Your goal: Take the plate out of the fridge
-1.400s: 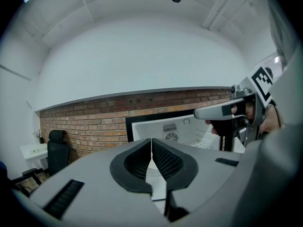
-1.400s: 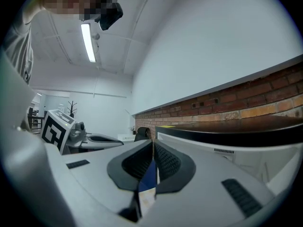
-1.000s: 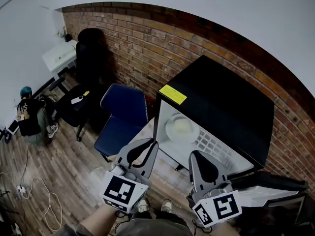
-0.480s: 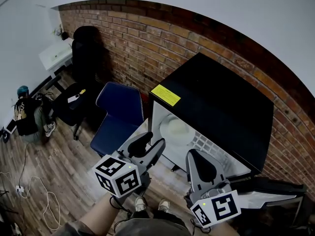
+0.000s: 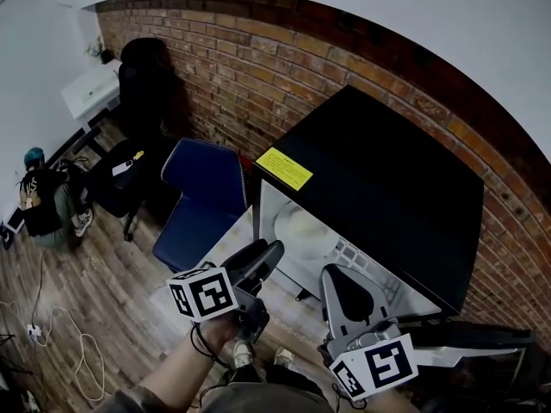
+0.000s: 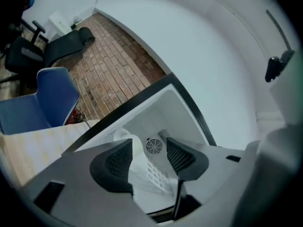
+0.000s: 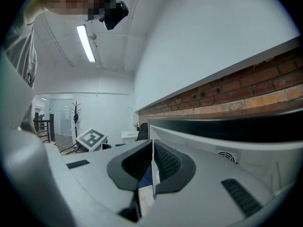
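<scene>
The black mini fridge [image 5: 379,170] stands open, its door [image 5: 469,338] swung out to the lower right. A white plate [image 5: 297,228] rests on the wire shelf inside. My left gripper [image 5: 269,255] hovers in front of the opening, jaws opening with nothing between them. In the left gripper view the plate [image 6: 135,148] shows past the gap of the left gripper [image 6: 149,156], still well inside the fridge. My right gripper [image 5: 344,284] hangs beside it, just before the fridge's lower edge, shut and empty. The right gripper [image 7: 152,160] points along the fridge front [image 7: 227,126].
A blue chair [image 5: 202,196] stands left of the fridge, against the brick wall [image 5: 258,67]. A black office chair [image 5: 142,101] is farther left. A person [image 5: 39,200] sits on the wooden floor at far left, with cables [image 5: 60,334] nearby.
The left gripper has rolled so its marker cube faces left, and its jaws have gone from shut to open. Both grippers sit slightly nearer the fridge opening.
</scene>
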`<state>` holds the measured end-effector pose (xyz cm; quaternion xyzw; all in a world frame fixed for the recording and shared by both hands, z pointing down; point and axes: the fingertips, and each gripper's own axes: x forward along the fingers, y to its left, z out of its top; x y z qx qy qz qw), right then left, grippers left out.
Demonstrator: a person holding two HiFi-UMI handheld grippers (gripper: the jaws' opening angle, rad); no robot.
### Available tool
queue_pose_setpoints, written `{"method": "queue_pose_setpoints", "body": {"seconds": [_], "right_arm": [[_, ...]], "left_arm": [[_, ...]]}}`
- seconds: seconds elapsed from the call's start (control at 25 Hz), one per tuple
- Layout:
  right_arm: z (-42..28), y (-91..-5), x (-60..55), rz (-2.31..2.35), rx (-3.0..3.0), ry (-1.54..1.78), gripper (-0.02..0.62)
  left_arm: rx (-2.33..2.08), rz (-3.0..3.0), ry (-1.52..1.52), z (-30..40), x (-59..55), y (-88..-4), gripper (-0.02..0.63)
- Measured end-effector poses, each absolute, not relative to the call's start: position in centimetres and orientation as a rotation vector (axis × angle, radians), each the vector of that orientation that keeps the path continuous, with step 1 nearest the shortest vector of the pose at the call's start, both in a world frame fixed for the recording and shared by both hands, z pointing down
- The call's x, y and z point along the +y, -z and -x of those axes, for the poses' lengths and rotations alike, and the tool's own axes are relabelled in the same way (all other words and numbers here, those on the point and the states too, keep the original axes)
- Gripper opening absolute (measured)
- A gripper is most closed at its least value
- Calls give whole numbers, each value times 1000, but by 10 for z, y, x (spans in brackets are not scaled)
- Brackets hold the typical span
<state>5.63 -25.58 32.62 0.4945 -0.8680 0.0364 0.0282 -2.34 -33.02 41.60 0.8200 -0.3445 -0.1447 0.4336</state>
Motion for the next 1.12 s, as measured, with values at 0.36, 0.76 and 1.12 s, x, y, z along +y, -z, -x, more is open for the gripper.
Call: {"method": "queue_pose_setpoints", "body": {"seconds": [0.36, 0.76, 1.12], "right_arm": [[-64, -345, -267, -1516, -2638, -158, 32], [-75, -362, -272, -1529, -2591, -208, 32], [-86, -371, -275, -1565, -2559, -244, 32]], "left_arm": [[-739, -1783, 374, 2, -343, -474, 213], [-656, -1633, 386, -23, -350, -508, 210], [-618, -1544, 429, -31, -360, -513, 145]]}}
